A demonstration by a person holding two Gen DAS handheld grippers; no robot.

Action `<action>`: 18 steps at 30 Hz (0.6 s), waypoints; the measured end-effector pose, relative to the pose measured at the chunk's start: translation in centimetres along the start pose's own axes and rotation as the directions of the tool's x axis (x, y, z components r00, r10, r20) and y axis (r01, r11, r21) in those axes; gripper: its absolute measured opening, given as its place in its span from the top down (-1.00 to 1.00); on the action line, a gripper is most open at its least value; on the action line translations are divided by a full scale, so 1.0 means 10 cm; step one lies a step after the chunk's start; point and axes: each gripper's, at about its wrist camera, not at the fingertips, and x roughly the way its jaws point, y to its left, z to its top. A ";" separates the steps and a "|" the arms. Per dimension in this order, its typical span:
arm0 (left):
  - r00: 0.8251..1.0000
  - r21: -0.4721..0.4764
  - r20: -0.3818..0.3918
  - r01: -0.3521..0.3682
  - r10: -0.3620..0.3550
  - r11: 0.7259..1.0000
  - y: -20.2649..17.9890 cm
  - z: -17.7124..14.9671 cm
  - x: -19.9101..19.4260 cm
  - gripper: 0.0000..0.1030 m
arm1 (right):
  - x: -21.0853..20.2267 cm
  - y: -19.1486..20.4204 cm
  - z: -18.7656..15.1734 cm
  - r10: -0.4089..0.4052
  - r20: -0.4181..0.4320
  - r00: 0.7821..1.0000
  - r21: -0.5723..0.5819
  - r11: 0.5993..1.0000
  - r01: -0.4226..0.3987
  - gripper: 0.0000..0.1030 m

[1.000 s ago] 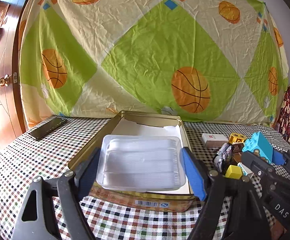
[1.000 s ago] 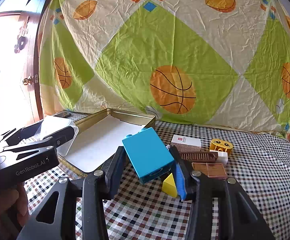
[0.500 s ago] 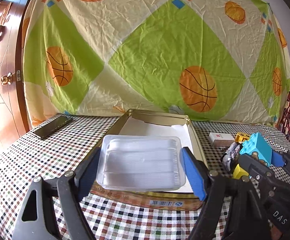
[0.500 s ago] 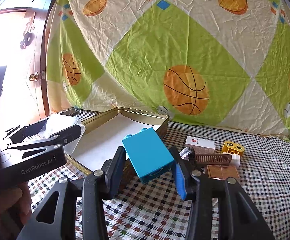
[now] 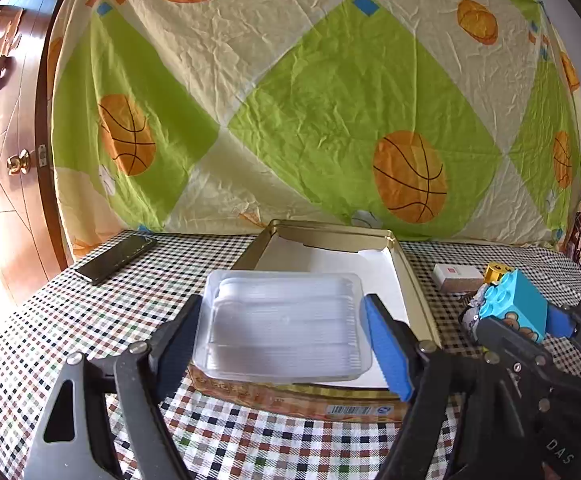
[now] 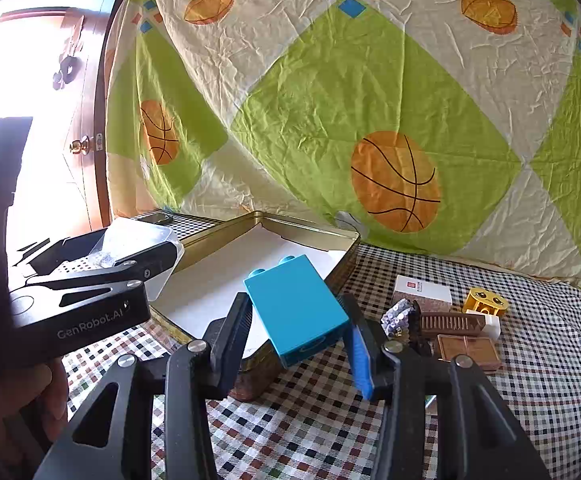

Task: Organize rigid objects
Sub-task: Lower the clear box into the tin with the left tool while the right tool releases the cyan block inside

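The right claw [image 6: 296, 334], gripping the blue block [image 6: 296, 308], has moved up over the gold tin [image 6: 342, 236]; the left claw [image 5: 282, 340] keeps the clear tray [image 5: 282, 320] clamped above it, so both seem near placing

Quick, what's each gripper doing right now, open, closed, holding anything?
Left gripper: closed on the clear plastic tray, held over the gold tin.
Right gripper: closed on the blue block.

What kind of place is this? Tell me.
Probably a room in a home: a wooden door with a brass knob, a basketball-print bedsheet hung as a backdrop, and a checkered tablecloth on the table.
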 end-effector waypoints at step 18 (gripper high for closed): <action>0.999 0.048 -0.050 0.008 -0.006 0.999 0.02 0.04 0.14 -0.53 | 0.20 0.06 0.05 0.047 -0.047 0.998 0.007 0.999 -0.047 0.08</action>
